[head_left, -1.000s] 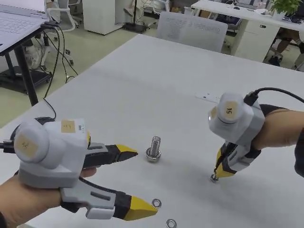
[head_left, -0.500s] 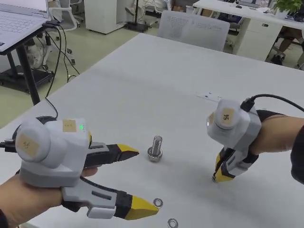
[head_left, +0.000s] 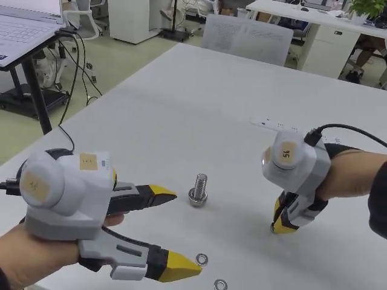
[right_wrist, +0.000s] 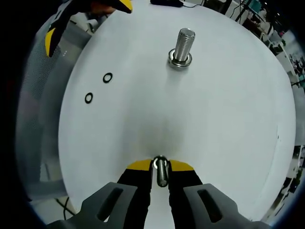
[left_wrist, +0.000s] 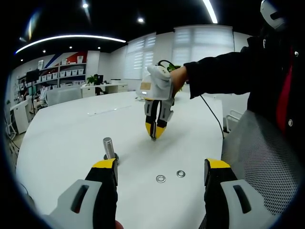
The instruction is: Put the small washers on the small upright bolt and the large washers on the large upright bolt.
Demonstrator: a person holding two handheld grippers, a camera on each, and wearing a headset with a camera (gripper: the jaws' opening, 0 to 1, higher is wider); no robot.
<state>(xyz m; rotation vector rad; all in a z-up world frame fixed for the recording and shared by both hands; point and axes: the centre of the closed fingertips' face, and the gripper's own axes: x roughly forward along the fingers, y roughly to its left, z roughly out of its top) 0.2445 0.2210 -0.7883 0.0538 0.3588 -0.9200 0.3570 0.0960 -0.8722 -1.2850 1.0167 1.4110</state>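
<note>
Between right gripper (right_wrist: 161, 166) jaws, small bolt (right_wrist: 162, 174)

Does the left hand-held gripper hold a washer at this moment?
No, the left hand-held gripper is open and empty, and two washers lie loose on the table.

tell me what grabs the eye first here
The large bolt stands upright on the white table, between the two tools. The right hand-held gripper points down, jaws shut on the small bolt. The left hand-held gripper gapes open beside two loose washers.
</note>
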